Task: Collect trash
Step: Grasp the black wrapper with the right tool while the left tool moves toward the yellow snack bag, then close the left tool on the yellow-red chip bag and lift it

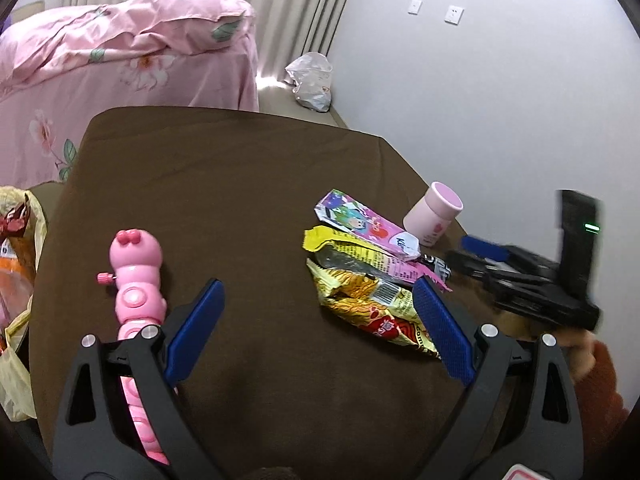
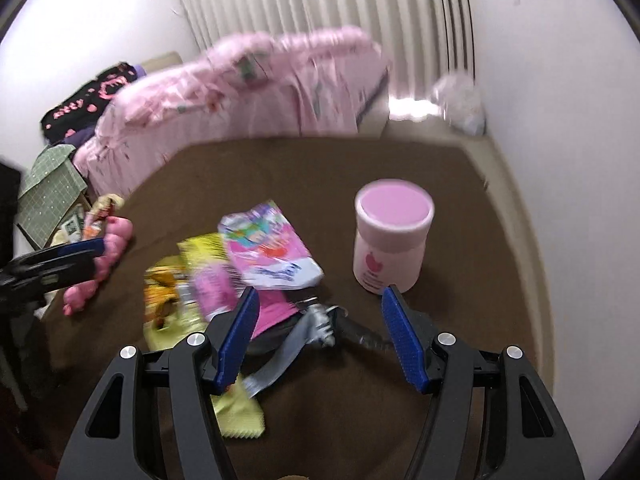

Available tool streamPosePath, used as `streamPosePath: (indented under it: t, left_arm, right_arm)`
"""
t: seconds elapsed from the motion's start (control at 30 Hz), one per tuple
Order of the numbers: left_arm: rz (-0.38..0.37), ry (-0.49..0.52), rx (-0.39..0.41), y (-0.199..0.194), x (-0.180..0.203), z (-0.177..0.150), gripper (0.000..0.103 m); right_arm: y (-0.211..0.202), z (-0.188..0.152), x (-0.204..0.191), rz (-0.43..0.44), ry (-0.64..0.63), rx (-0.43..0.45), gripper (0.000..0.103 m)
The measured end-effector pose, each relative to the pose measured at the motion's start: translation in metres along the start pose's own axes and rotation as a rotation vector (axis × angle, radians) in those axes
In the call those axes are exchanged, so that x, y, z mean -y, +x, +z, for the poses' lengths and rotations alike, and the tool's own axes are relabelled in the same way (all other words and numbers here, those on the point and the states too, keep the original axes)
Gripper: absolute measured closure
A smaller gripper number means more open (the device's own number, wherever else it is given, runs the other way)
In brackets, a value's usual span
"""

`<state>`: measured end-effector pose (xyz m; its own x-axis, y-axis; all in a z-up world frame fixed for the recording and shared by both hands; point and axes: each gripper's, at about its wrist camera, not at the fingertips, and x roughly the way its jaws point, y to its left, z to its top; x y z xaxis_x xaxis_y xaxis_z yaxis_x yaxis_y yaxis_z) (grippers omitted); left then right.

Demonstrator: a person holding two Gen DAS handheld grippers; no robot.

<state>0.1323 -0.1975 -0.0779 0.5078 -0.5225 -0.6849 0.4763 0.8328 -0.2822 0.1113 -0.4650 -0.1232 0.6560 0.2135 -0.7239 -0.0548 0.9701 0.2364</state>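
Observation:
Several snack wrappers lie on the brown table (image 1: 224, 184): a purple-pink cartoon wrapper (image 1: 366, 222) (image 2: 270, 246), a yellow one (image 1: 352, 250) and a yellow-red one (image 1: 376, 308) (image 2: 168, 292). A silver-black wrapper (image 2: 316, 326) lies between my right fingers. My left gripper (image 1: 316, 296) is open and empty above the table, left of the wrappers. My right gripper (image 2: 316, 300) is open and empty, low over the wrappers; it also shows at the right of the left wrist view (image 1: 532, 280).
A pink caterpillar toy (image 1: 134, 284) (image 2: 100, 264) lies at the table's left. A pink-lidded jar (image 1: 432, 214) (image 2: 390, 236) stands at the right. A yellowish bag with packets (image 1: 16, 280) hangs off the left edge. A pink bed (image 1: 120, 76) and a white plastic bag (image 1: 312, 80) lie beyond.

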Motion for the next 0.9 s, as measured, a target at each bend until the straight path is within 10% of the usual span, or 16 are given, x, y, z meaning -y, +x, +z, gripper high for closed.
streamPosePath:
  t: [0.3,0.9]
  left_arm:
    - [-0.072,-0.008,-0.075,0.007,-0.005,-0.01,0.012]
    - [-0.022,-0.021,-0.216,0.04,0.025,-0.014,0.031]
  right_arm:
    - [-0.01,-0.037,-0.028,0.002,-0.007,-0.015,0.075]
    - [-0.074,-0.092,-0.009,-0.05,0.136,0.086,0.077]
